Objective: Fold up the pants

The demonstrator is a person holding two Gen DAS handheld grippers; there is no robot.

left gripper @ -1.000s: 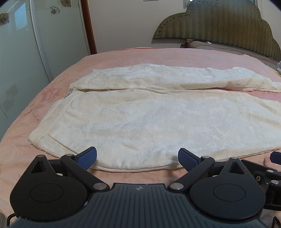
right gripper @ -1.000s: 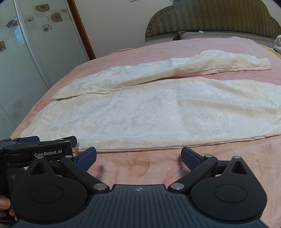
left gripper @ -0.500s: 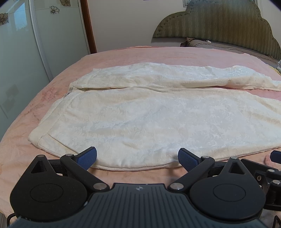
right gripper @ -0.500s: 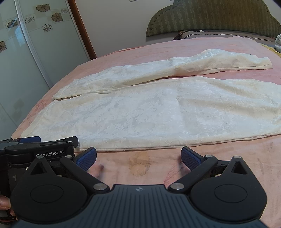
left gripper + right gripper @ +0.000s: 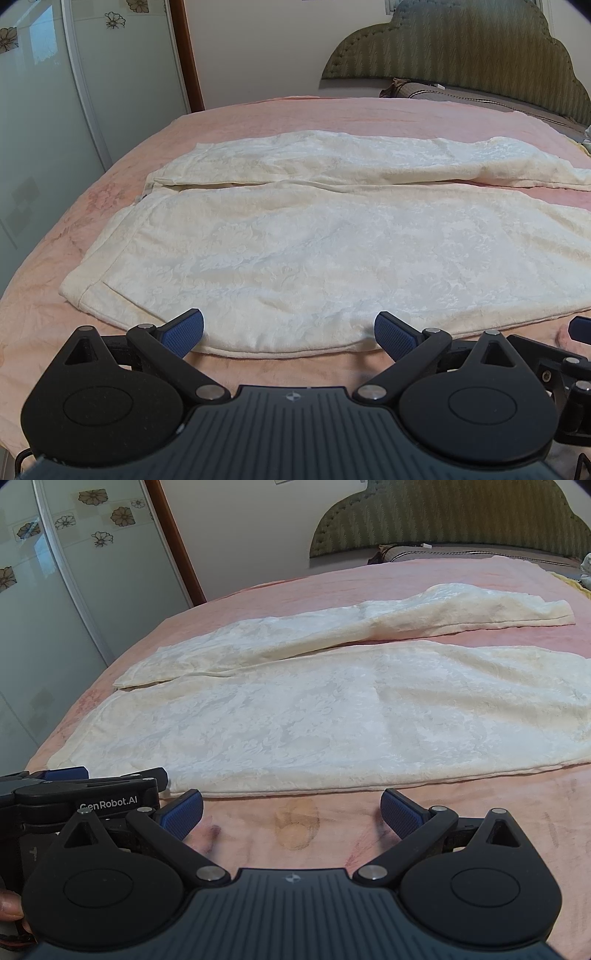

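Compared with the frames a second back, almost nothing has changed: both views have crept only slightly, the cloth has not shifted, and no fold has been started. The pants [image 5: 314, 251] lie flat on the pink bed [image 5: 258, 114], spread along its near edge, one leg closer to the grippers and the other leg [image 5: 406, 620] beyond it toward the headboard [image 5: 461, 48], the two touching along most of their length and parting toward the cuffs. Left gripper [image 5: 289, 334]: jaws wide apart, empty, hovering just over the near hem of the closer leg. Right gripper [image 5: 291, 812]: jaws likewise wide apart, empty, over bare bedspread just short of the hem, above a brownish stain [image 5: 297, 825]. Judgement: this is the approach before the first grasp; the task is essentially at its start, and the near edge looks like the likely pick-up line. Count: one pair of pants, two legs; two grippers, each with two blue pads [image 5: 184, 330]; one bed; one headboard; one pillow [image 5: 424, 552] at the far edge; one stain.
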